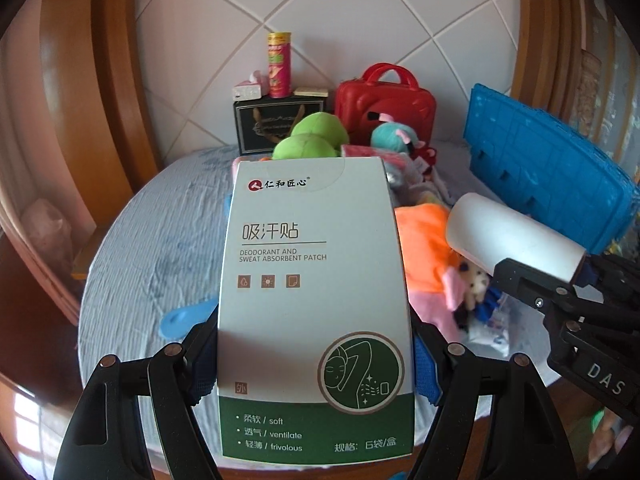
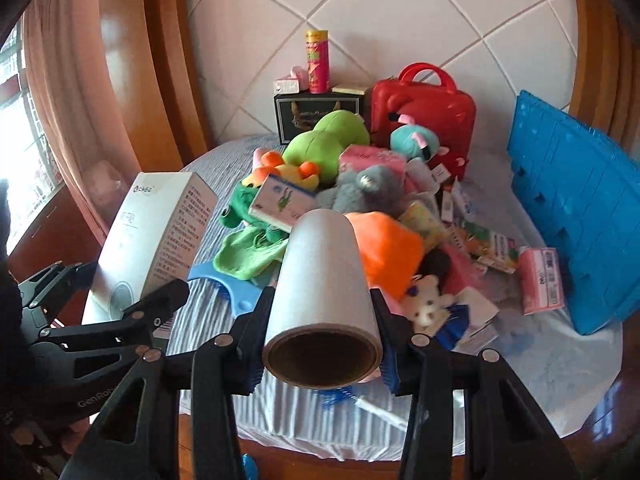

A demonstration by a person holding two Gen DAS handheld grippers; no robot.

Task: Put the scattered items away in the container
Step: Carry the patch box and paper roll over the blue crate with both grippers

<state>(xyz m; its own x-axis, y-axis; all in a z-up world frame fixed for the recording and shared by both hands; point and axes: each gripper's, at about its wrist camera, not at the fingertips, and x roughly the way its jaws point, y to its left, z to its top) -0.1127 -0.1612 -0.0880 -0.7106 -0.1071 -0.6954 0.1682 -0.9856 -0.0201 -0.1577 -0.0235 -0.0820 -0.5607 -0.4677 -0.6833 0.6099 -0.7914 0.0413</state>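
Carrying both loads above the round table [image 2: 560, 360], the left tongs [image 1: 316, 364] pinch a white-and-green patch box [image 1: 316, 300] by its sides and the right tongs [image 2: 322, 344] pinch a white roll [image 2: 322, 280]. The smooth roll could slide out if tilted, and the two tongs, side by side, could knock together. The blue container [image 2: 576, 208] stands on edge at the table's right rim; the toy pile [image 2: 344, 184] fills the middle, leaving room only near the front edge.

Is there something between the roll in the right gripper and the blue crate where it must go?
Nothing solid blocks the way. The roll is held above the table, and the blue crate stands to its right. Only the low pile of toys and packets lies between them, below the roll. The crate's opening is not visible.
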